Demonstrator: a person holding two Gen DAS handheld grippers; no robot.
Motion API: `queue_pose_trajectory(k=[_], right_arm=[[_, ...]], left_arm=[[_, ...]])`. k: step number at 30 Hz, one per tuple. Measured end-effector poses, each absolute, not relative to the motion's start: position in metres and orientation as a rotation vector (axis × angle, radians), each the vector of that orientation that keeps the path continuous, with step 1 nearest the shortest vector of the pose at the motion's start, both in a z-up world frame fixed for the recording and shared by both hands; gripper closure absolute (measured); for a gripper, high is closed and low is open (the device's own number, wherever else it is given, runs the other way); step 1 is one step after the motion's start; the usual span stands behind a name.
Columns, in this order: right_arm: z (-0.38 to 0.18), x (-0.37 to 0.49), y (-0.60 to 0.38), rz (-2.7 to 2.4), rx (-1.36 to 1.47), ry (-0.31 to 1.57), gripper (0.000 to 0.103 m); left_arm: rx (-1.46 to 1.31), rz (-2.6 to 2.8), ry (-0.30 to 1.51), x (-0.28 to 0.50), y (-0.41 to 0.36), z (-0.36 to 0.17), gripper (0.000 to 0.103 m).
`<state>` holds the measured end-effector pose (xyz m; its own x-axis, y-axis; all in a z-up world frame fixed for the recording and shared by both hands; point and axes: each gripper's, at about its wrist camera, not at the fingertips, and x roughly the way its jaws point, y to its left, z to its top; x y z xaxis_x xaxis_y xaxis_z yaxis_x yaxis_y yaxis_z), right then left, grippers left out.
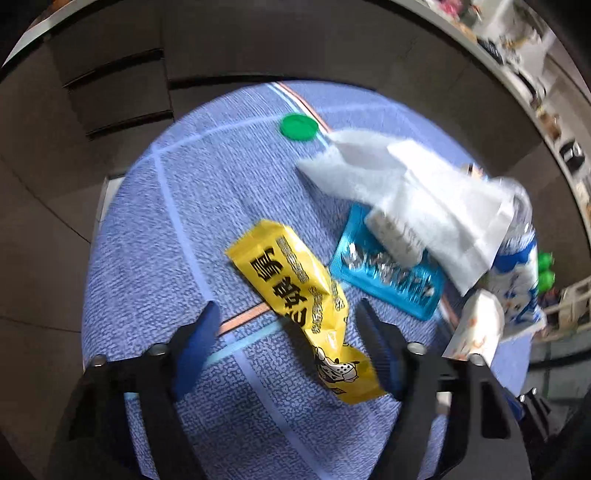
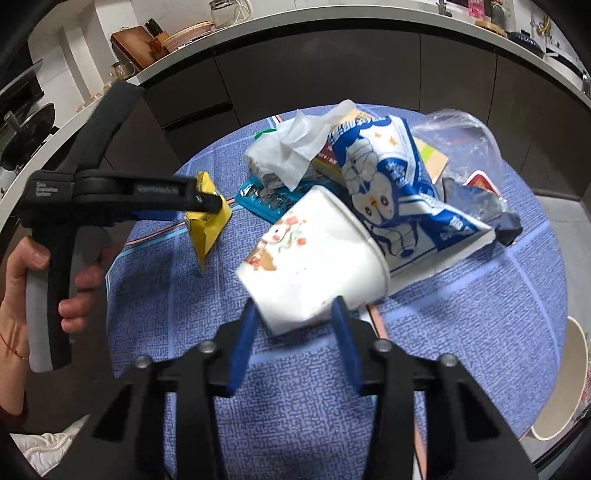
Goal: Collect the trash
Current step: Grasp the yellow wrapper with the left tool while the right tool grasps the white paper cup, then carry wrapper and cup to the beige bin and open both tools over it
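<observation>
Two items point(image 1: 306, 291) point(image 2: 314, 258) between separate jaws.

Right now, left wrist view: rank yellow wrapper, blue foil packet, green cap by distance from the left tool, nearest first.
1. Yellow wrapper: between the fingers of the left tool, its lower end against the right one.
2. Blue foil packet: up and right of the wrapper, partly under white tissue.
3. Green cap: far edge of the tablecloth.

Dark cabinets point(image 2: 314, 74) under a white counter point(image 2: 332, 18) — blue-clothed table point(image 2: 295, 424).
</observation>
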<state>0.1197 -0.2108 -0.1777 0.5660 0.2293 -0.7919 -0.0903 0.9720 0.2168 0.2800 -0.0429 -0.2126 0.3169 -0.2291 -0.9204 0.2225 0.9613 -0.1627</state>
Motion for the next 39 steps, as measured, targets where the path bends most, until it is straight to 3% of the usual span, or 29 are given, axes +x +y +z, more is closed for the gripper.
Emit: queue_pose_trajectory(k=[2, 3, 4, 6, 7, 11, 18, 20, 22, 25, 32, 39], right_arm=[[-0.177, 0.117, -0.211, 0.192, 0.168, 0.944, 0.061], [-0.175, 0.114, -0.213, 0.191, 0.172, 0.941, 0.055], [-0.174, 0.113, -0.214, 0.189, 0.177, 0.939, 0.032], [-0.17, 0.109, -0.217, 0.175, 0.221, 0.924, 0.004], [-0.169, 0.109, -0.219, 0.173, 0.253, 0.915, 0.003], [-0.174, 0.126, -0.232, 0.134, 0.404, 0.975, 0.003], [-0.2, 0.154, -0.256, -0.006, 0.73, 1.001, 0.003], [-0.198, 0.161, -0.256, -0.025, 0.711, 0.978, 0.013], [-0.198, 0.166, -0.253, 0.046, 0.727, 0.988, 0.038], [-0.193, 0.165, -0.253, 0.071, 0.676, 0.979, 0.044], [-0.165, 0.108, -0.274, 0.14, 0.596, 0.92, 0.046], [-0.139, 0.007, -0.369, -0.132, 0.468, 0.784, 0.046]], left_arm=[[0.014, -0.314, 1.221, 0.278, -0.047, -0.216, 0.05], [0.027, -0.313, 1.212, 0.277, -0.05, -0.216, 0.054], [0.039, -0.317, 1.202, 0.276, -0.051, -0.216, 0.059], [0.05, -0.332, 1.198, 0.273, -0.055, -0.214, 0.072], [0.058, -0.338, 1.195, 0.271, -0.057, -0.212, 0.077], [0.078, -0.356, 1.174, 0.261, -0.061, -0.206, 0.093], [0.091, -0.346, 1.111, 0.251, -0.047, -0.185, 0.095], [0.095, -0.355, 1.105, 0.245, -0.045, -0.179, 0.095], [0.1, -0.362, 1.096, 0.243, -0.045, -0.175, 0.095], [0.09, -0.378, 1.08, 0.236, -0.041, -0.166, 0.095], [0.14, -0.469, 1.008, 0.203, -0.063, -0.132, 0.095], [0.177, -0.742, 0.972, 0.17, -0.163, -0.106, 0.095]])
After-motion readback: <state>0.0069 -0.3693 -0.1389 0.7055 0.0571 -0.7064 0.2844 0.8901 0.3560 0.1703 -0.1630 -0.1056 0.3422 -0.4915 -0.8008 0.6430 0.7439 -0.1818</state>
